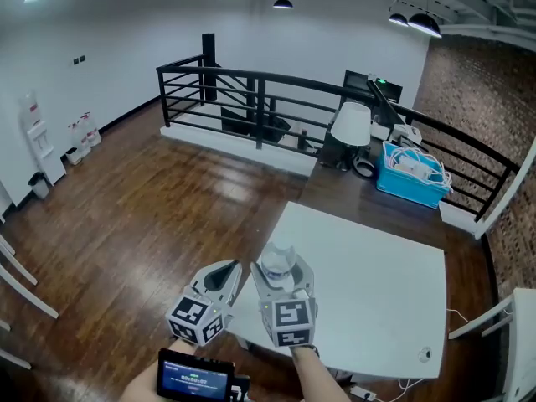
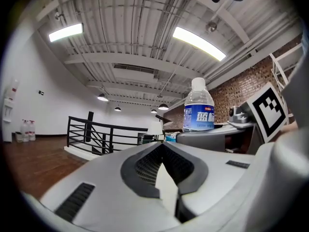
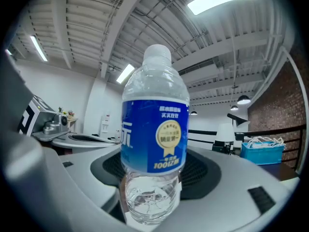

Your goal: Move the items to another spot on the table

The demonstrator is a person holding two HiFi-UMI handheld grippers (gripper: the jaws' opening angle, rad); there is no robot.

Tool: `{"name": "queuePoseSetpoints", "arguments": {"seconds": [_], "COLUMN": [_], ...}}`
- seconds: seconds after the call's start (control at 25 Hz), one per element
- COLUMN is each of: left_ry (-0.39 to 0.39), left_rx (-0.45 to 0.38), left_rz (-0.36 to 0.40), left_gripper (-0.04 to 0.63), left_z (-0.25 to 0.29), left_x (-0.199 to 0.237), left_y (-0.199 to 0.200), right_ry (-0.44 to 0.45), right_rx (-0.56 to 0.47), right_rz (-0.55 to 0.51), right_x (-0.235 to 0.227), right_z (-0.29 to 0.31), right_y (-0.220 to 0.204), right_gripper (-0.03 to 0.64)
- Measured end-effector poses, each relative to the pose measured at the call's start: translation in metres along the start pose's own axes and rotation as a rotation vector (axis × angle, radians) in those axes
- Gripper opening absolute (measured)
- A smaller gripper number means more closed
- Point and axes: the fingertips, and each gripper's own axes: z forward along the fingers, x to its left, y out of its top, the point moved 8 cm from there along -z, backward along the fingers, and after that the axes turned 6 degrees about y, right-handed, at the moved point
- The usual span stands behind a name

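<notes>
Right gripper point(image 1: 283, 268) is clamping water bottle point(image 3: 153, 129) upright above the desk's point(image 1: 377, 291) near-left edge, clear for relocating. Left gripper point(image 1: 224, 273) is hovering beside, pinched together, empty

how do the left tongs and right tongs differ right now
The left tongs are shut on nothing, with the pads meeting; the right tongs grip a water bottle upright. The left tongs' jaws touch, while the right tongs' jaws stand apart at the bottle's width. Both point the same way, side by side.
</notes>
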Motion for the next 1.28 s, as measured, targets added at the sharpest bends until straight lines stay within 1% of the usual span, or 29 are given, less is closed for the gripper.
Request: {"name": "queuePoseSetpoints", "arguments": {"seconds": [0.4, 0.64, 0.84, 1.28], "left_ry": [-0.010, -0.036, -0.072, -0.177], "left_rx": [-0.019, -0.025, -0.019, -0.018], "left_rz": [0.014, 0.016, 0.016, 0.018], "left_gripper": [0.002, 0.002, 0.002, 0.002], "left_z": [-0.005, 0.000, 0.011, 0.048], "left_x": [-0.017, -0.039, -0.068, -0.152], "left_y": [0.012, 0.016, 0.019, 0.018], "right_ry": [-0.001, -0.021, -0.061, -0.156], "right_rx": [-0.014, -0.018, -0.013, 0.007], "right_rz": [-0.008, -0.009, -0.009, 0.012], "right_x": [0.001, -0.011, -0.032, -0.090], "right_z": [-0.016, -0.037, -0.062, -0.133], "right_y": [0.006, 0.008, 0.007, 0.001], "right_gripper": [0.290, 0.290, 0.290, 0.290]}}
